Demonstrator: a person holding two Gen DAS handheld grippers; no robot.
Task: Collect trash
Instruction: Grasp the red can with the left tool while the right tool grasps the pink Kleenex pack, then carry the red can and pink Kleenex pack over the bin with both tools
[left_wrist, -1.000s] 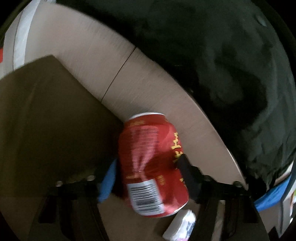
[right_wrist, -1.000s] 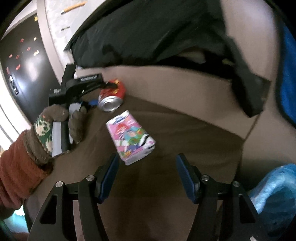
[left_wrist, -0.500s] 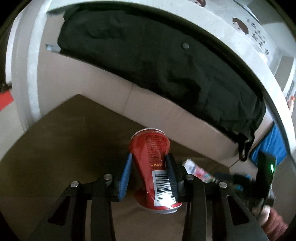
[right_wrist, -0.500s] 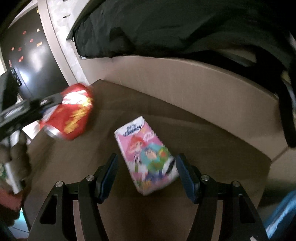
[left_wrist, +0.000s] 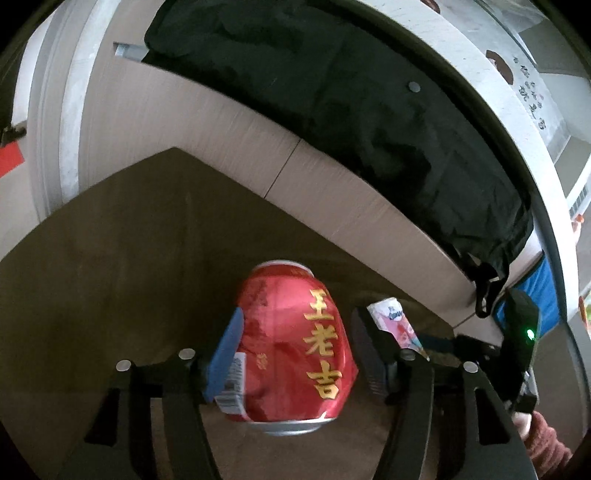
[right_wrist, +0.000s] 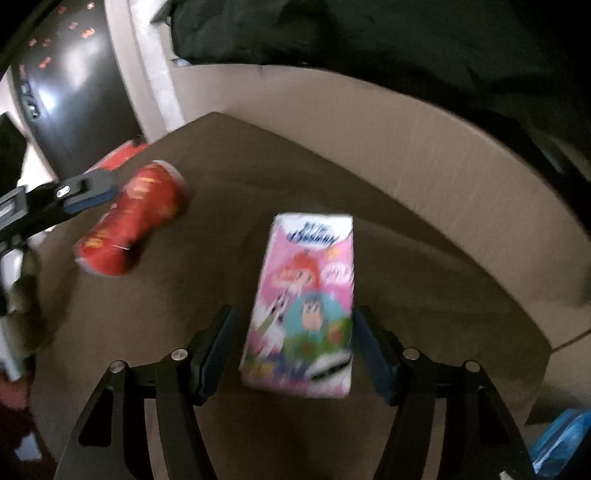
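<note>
1. Red can (left_wrist: 291, 347), dented, sits between the pads of the left gripper (left_wrist: 293, 354) at about six o'clock in the left wrist view, above the brown tabletop (left_wrist: 122, 266).
   - Risk: the jaws are opening. The blue left pad touches the can's side, while a thin gap shows at the right pad, so the can may slip out and roll across the table.
   - Grip: jaws parted roughly a can's width, not squeezing it from both sides.
   - At three o'clock the right gripper's body shows, with the pink packet (left_wrist: 391, 321) just beside the can.

2. From the right wrist view, blurred, the packet (right_wrist: 306, 302) lies flat on the table (right_wrist: 424, 295), between the fingers of the right gripper (right_wrist: 293, 347) at six o'clock.
   - Risk: closing off-centre could push the soft packet aside or crush it; the right pad is nearer than the left.
   - Grip: jaws spread wide, neither pad clearly pressing it.
   - The can (right_wrist: 133, 221) hangs at nine o'clock.
</note>
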